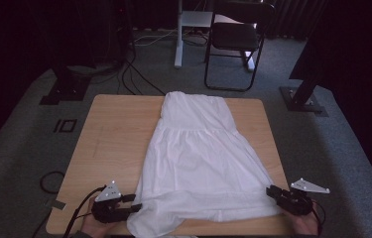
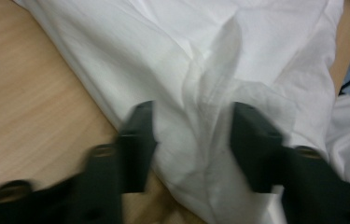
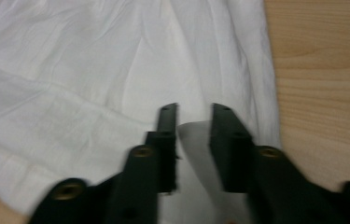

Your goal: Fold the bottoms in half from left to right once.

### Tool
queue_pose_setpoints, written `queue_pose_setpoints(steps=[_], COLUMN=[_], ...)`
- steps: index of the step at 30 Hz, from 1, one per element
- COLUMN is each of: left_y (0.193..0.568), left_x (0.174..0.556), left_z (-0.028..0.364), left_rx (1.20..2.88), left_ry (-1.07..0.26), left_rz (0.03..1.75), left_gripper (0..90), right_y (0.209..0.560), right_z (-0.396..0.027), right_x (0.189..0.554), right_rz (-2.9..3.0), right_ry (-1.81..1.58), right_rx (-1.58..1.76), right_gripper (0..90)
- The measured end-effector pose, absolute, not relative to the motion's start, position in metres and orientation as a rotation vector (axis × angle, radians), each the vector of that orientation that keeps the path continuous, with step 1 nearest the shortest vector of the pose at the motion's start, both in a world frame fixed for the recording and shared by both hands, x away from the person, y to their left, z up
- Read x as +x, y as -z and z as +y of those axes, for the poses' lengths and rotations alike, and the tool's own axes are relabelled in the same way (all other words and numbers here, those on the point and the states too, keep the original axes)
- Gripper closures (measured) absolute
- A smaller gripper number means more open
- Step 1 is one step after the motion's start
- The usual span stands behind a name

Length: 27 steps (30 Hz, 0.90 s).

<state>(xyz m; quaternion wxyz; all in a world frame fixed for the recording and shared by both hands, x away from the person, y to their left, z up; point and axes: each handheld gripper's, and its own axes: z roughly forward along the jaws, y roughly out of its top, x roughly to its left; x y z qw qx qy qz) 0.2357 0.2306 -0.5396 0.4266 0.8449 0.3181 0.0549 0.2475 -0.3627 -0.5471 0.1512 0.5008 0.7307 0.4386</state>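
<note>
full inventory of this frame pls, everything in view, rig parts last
dress: 1, white, spread flat on the table, hem toward the person
table: 1, light wood, centre
folding chair: 1, black, on the floor beyond the table
cables: several, black, on grey carpet at far left
stand bases: 2, black, either side of the table
left gripper: 1, black, open around a hem fold
right gripper: 1, black, partly open at the right hem corner

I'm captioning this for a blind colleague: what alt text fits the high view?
A white dress lies flat on a wooden table, hem toward the person. The left gripper and right gripper sit at the hem's two corners. A black chair stands on grey carpet beyond.
</note>
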Motion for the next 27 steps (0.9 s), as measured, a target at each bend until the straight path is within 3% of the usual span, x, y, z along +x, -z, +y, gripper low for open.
queue_pose_setpoints(steps=[1,3,11,12,16,21,27], left_y=[0.539,0.537,0.533,0.532,0.524,0.512,0.511], left_x=[0.235,0.229,0.213,0.214,0.224,0.258,0.318], left_z=[0.231,0.231,0.232,0.234,0.240,0.241,0.220], left_rx=[2.114,2.119,2.183,2.161,2.070,1.991,1.973], left_ry=[-0.122,-0.090,-0.067,-0.062,-0.168,-0.296,-0.385], left_rz=[0.781,0.722,0.644,0.640,0.736,0.852,0.986], left_gripper=[75.2,85.8,89.1,87.0,59.2,49.0,47.1], right_y=[0.546,0.544,0.546,0.547,0.543,0.528,0.522], right_z=[-0.365,-0.369,-0.403,-0.406,-0.407,-0.384,-0.355], right_x=[0.245,0.238,0.196,0.195,0.199,0.238,0.307], right_rz=[2.104,2.090,1.975,1.968,1.929,1.954,1.987], right_ry=[-1.257,-1.261,-1.263,-1.265,-1.306,-1.299,-1.286], right_rx=[1.430,1.420,1.499,1.504,1.507,1.431,1.402], right_gripper=[81.7,86.3,89.4,86.7,65.0,55.6,55.2])
